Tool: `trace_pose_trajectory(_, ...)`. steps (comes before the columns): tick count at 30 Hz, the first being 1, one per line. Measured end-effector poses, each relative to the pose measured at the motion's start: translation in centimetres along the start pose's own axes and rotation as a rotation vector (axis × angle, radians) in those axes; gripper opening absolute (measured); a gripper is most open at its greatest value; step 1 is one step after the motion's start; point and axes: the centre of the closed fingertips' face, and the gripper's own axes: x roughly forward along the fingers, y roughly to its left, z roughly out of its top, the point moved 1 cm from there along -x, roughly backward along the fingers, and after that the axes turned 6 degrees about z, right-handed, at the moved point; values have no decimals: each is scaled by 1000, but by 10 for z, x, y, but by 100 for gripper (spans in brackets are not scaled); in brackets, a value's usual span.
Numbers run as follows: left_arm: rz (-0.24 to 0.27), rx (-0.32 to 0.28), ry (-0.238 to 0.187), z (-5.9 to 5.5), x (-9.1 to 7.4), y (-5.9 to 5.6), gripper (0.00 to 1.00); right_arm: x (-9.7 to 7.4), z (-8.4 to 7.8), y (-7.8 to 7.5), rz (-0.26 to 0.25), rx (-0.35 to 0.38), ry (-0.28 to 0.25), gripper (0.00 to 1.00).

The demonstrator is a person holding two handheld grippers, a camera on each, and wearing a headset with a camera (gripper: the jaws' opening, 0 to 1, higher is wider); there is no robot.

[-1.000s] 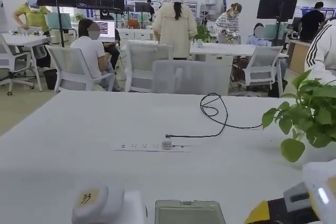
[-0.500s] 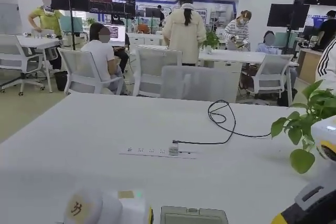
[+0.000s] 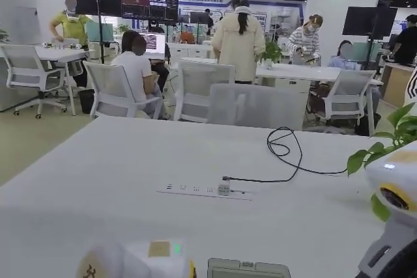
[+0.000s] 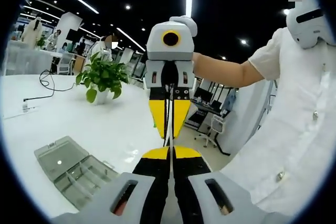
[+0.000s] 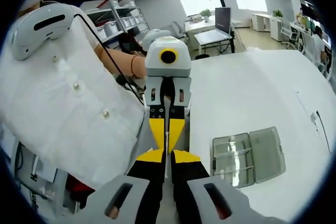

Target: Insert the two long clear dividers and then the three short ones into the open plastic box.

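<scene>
Right, on the left, the left gripper (image 4: 169, 154) has its jaws pressed together with nothing visibly between them. It sits nose to nose with the right gripper (image 4: 168, 129), also pinched closed. The open plastic box (image 4: 59, 159) lies flat on the white table (image 3: 117, 167) below them; whether the ribs inside are dividers, I cannot tell. This looks like the very start, so the next move is to locate a long divider and open a jaw for it. Further right, a power strip (image 3: 195, 190), a black cable (image 3: 296, 161) and a potted plant (image 4: 102, 77) sit well clear.
</scene>
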Motion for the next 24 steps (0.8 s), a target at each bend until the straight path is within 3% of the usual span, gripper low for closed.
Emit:
trace_pose_trajectory(9, 12, 6, -7, -3, -4, 2, 0, 7, 2, 3, 24, -10, -2, 3)
trace_pose_trajectory(24, 29, 35, -12, -8, -6, 4, 0, 9, -1, -3, 16, -21, 5, 3)
